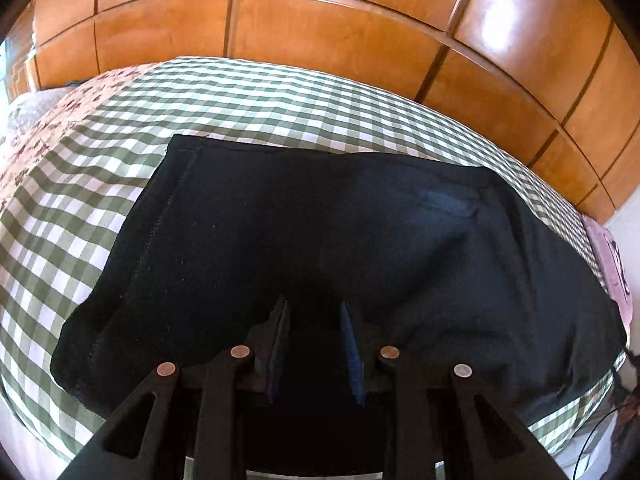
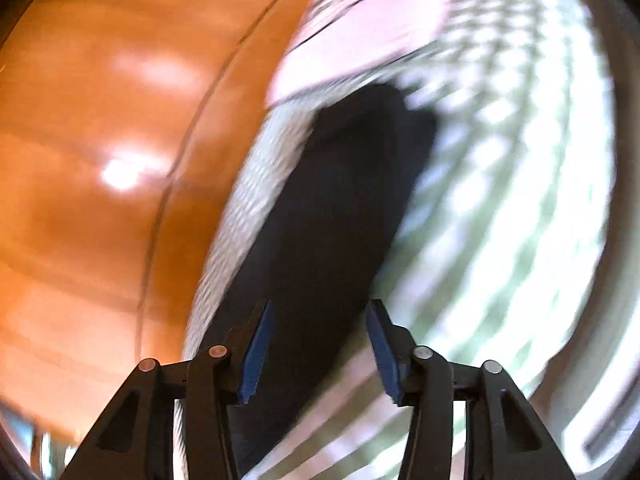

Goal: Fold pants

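Our left gripper (image 1: 314, 312) has its jaws part open, nothing pinched between the blue pads, tips over the near edge of the pants (image 1: 320, 240). The pants lie as a dark folded slab just ahead of it, stitched hem to the front-left, flat on the green checked bedsheet (image 1: 120, 136). Floral bedding (image 1: 48, 120) sits far left, a pink cloth (image 1: 612, 256) far right, wooden wardrobe doors (image 1: 320, 32) beyond the bed. Our right gripper (image 2: 320, 316) is wider, jaws opening, nothing between the pads (image 2: 258, 344); the view is motion-blurred. Pants (image 2: 332, 208) run ahead of it as a dark strip, pink cloth (image 2: 360, 28) beyond, wardrobe (image 2: 100, 140) to its left.
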### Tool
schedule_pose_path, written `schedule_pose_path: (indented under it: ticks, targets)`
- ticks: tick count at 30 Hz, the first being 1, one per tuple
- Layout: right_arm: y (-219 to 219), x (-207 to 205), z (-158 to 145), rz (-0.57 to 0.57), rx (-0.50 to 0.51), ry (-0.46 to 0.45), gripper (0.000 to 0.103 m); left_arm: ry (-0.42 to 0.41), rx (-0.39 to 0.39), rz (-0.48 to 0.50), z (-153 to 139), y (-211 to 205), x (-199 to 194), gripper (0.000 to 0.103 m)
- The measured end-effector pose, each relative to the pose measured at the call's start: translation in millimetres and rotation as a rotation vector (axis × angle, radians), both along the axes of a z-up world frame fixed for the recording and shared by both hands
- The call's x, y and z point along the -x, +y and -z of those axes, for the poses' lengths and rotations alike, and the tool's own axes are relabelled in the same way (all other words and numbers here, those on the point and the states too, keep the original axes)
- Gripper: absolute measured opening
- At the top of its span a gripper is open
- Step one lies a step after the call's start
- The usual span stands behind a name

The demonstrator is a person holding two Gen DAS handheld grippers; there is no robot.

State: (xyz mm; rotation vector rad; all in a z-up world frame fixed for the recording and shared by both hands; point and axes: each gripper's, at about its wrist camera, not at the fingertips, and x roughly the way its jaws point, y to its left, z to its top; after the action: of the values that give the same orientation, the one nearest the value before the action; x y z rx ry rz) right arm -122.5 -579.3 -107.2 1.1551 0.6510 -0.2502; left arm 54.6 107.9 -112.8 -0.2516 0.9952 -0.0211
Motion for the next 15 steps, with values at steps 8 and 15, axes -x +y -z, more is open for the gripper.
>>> schedule_pose_path:
  ticks: [8,15]
  targets:
    - [-57.9,-20.3,28.1,0.11,-0.07,-0.035,0.022,-0.018,0.056,-0.004,-19.7,-8.8,10.1,0.027]
    - [-66.7,-44.1,-7.9,0.022,0.041,-0.056,0.015,0.028,-0.002,-0.002,-12.3,-18.5,4.9,0.027]
